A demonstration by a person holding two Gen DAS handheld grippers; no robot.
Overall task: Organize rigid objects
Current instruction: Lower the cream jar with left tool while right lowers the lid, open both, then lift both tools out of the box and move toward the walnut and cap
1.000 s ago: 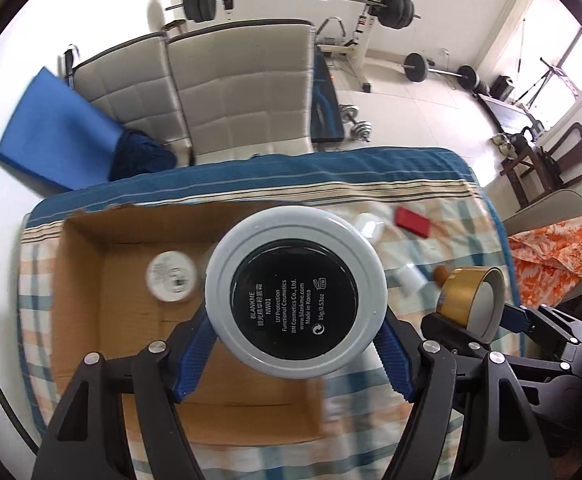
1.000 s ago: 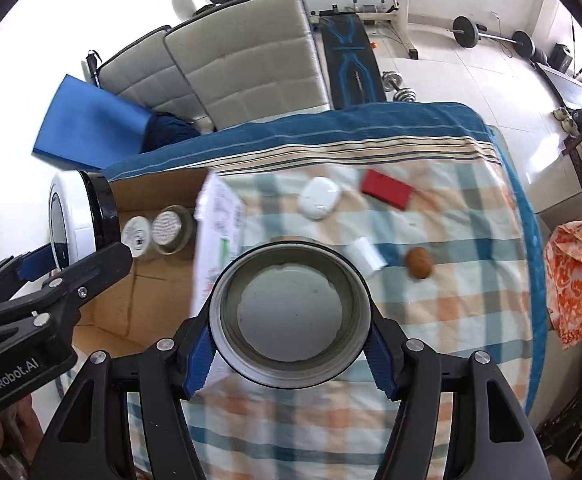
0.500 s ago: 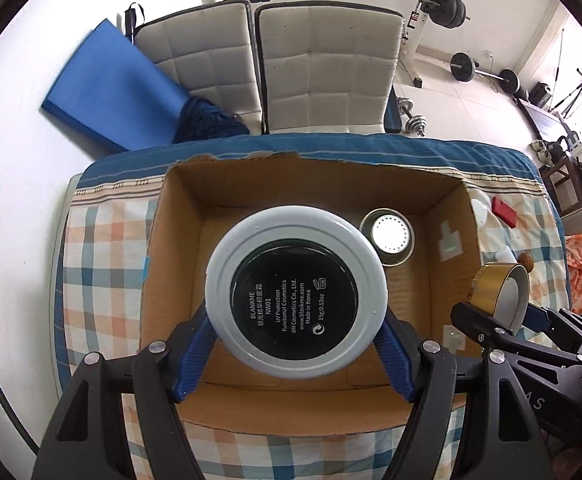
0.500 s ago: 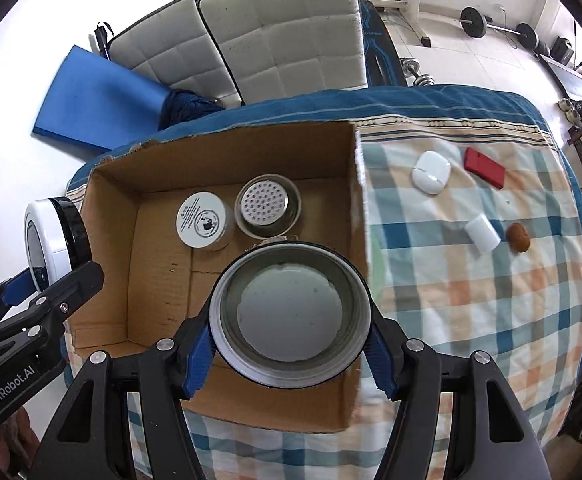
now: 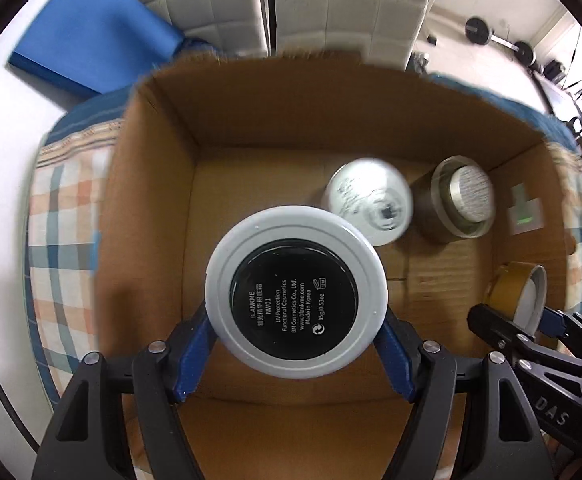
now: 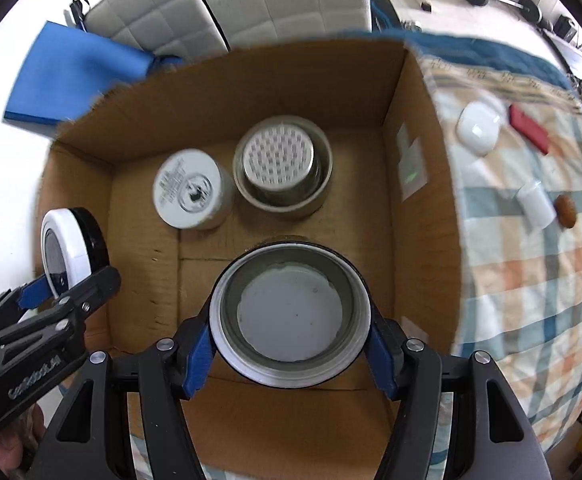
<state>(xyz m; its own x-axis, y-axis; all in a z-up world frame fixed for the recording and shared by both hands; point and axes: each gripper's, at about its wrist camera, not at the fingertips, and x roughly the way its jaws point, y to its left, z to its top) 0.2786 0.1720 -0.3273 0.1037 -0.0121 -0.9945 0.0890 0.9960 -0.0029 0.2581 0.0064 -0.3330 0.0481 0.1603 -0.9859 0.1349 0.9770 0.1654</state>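
Blue-padded fingers [image 5: 195, 344] of the left gripper [image 5: 295, 344] are closed partway onto a round cosmetic compact with a pale grey rim and a black labelled base [image 5: 295, 297], pinching it by its edge on both sides. Ahead of and below these fingers lies the open brown cardboard box [image 5: 251, 120]. Beyond the compact and a little to the right, on the box floor, stands a white round lidded jar [image 5: 367, 200], blurred in this view; just beside it, further right, is a grey metal cup with a perforated silver insert [image 5: 461, 196].

To the right of the left fingers, the right gripper [image 6: 290, 350] holds a roll of brown packing tape with a white core [image 6: 290, 316], its blue-padded fingers [image 6: 199, 354] pressed against the roll's outer rim at left and right, roughly half closed. From the right wrist view the roll hangs over the near part of the box floor; the jar [image 6: 191, 194] and the metal cup [image 6: 283, 166] sit just past it, close together, whether touching I cannot tell.

Right of these fingers, outside the box wall, a checked cloth [image 6: 531, 300] carries a white rounded case [image 6: 479, 124], a red flat block [image 6: 529, 128], a small white cylinder [image 6: 537, 208] and a brown oval object [image 6: 565, 210], the last two just beside each other.
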